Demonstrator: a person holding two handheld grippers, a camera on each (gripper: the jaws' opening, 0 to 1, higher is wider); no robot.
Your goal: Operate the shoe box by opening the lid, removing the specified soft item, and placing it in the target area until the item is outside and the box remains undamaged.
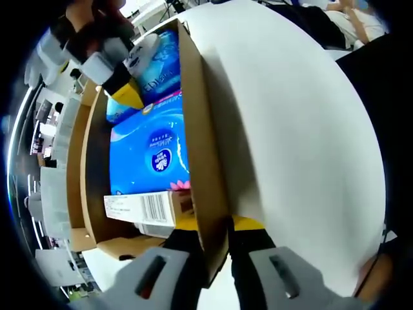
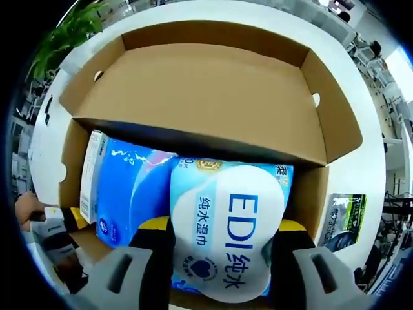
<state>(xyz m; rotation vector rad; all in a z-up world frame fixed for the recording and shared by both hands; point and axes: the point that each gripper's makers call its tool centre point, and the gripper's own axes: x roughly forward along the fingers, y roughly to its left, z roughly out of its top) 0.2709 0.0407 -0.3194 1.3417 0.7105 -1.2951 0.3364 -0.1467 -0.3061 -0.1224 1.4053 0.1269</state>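
Observation:
The brown cardboard shoe box (image 1: pixel 193 110) lies on a white table with its lid (image 2: pixel 193 90) swung open and standing behind it. My left gripper (image 1: pixel 218 227) is shut on the box's side wall at the near end. My right gripper (image 2: pixel 222 227) is shut on a white and blue EDI wet-wipes pack (image 2: pixel 229 239), which sits tilted at the top of the box. In the left gripper view the right gripper (image 1: pixel 122 74) comes in from the upper left, holding that wipes pack (image 1: pixel 158 55). Below it lie a blue tissue pack (image 1: pixel 148 148) and a white barcoded carton (image 1: pixel 145 206).
White table (image 1: pixel 297 129) spreads wide on the box's right. A green and black packet (image 2: pixel 342 226) lies on the table beside the box. A potted plant (image 2: pixel 71 32) stands beyond the lid. The left gripper (image 2: pixel 55 226) and a hand show at the box's left wall.

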